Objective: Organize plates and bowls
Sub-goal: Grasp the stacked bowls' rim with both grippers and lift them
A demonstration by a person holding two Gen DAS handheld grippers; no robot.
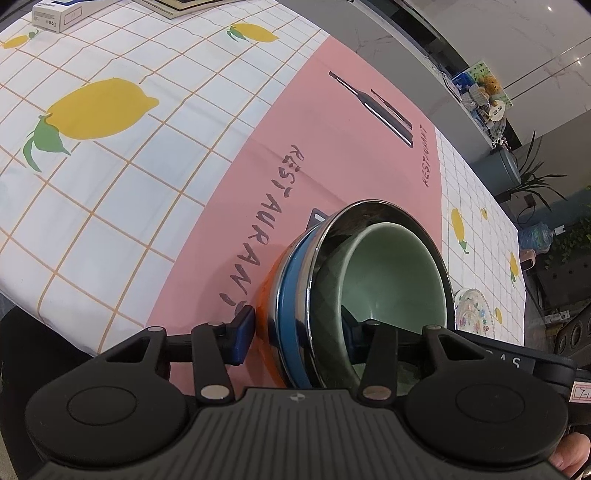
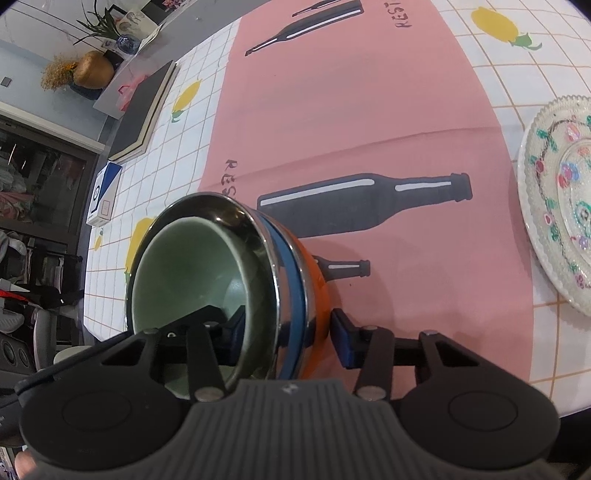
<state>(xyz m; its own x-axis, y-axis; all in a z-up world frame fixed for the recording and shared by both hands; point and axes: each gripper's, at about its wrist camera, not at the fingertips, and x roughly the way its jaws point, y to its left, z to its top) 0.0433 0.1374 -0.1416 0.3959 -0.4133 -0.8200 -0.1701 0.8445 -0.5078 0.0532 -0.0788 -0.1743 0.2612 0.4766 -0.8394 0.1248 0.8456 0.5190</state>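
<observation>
Nested bowls [image 1: 369, 280]: green, steel, blue, orange.

Glossy metal bowl [image 1: 373, 218]; matt green bowl [image 1: 391, 273]; embossed glass plate [image 2: 561, 192].

- The patterned plate [image 2: 554, 218] is cut off by the right wrist view's right edge.
- The orange bowl [image 1: 266, 314] at the bottom of the stack shows only a sliver.
- The left tool's [image 1: 295, 338] inner pad is hidden inside the green bowl [image 1: 391, 273].
- The white box [image 1: 59, 13] is clipped by the top edge.

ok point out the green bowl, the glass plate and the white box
green bowl [image 2: 192, 266]: right wrist view, inner wall
glass plate [image 2: 554, 192]: right wrist view, patterned face
white box [image 1: 55, 13]: left wrist view, long side
</observation>
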